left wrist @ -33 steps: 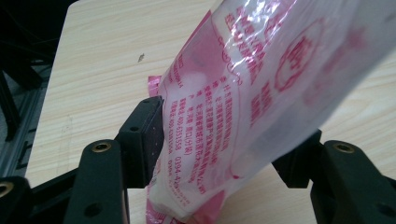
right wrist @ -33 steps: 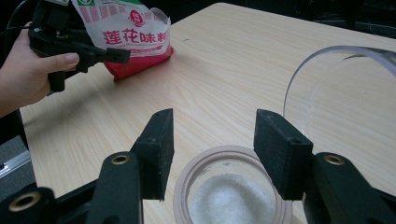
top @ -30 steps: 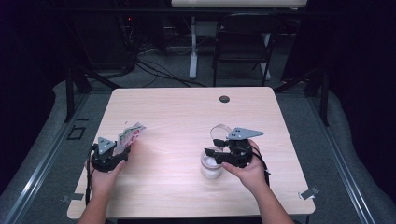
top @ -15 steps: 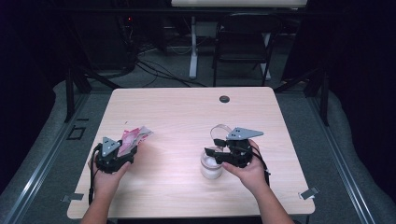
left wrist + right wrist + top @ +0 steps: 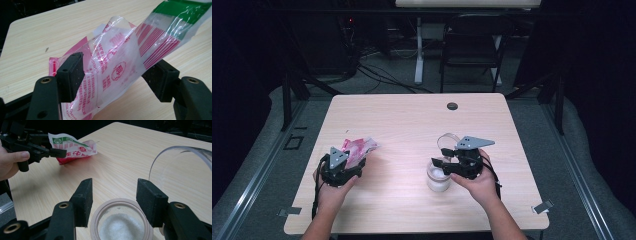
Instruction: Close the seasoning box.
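Left fingers wide apart, plastic bag loosely between them.

Bright lit table, dark surroundings, soft shadows, slight blur

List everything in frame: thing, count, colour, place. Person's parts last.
Table: 1, light wood, centre of the high view.
Plastic bag: 1, clear with red and pink print and a green top edge, near the table's left edge, between the left claw's jaws.
Jar: 1, clear, pale rim, white grains inside, right of table centre, just below the right claw's jaws.
Hinged lid: 1, clear, flipped open behind the jar.
Grommet: 1, dark, far edge of the table.
Chair: 1, black, beyond the table.
Left claw: 1, black, jaws have just been opening, bag between them.
Right claw: 1, black, open over the jar.
Hands: 2, one on each claw.
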`<action>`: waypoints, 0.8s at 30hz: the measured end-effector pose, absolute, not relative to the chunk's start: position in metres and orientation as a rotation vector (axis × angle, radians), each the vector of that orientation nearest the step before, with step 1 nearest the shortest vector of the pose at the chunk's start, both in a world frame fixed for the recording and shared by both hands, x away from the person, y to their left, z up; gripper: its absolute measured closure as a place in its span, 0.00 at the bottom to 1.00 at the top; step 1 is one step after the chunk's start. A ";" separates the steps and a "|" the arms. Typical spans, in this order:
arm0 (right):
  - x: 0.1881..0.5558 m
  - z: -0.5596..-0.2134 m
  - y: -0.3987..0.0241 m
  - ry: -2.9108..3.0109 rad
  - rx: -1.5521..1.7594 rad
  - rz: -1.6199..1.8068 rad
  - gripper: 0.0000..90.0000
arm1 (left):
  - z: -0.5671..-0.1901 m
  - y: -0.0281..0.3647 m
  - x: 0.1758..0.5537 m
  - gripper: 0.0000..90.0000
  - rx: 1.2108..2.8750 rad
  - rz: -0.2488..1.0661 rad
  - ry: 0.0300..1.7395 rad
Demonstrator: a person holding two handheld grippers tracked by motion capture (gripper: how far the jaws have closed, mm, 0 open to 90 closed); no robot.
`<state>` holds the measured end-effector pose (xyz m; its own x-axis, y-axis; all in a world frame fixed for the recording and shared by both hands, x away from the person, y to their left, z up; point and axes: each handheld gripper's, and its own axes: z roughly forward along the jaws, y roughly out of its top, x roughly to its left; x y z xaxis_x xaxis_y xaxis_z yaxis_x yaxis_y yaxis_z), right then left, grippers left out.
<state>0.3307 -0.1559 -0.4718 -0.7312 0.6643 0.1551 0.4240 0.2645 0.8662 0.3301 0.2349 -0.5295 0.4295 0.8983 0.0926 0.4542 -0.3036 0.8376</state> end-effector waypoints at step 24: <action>0.327 -0.463 -0.160 2.280 0.989 1.454 0.60 | -0.523 0.196 0.315 0.36 1.985 0.674 1.005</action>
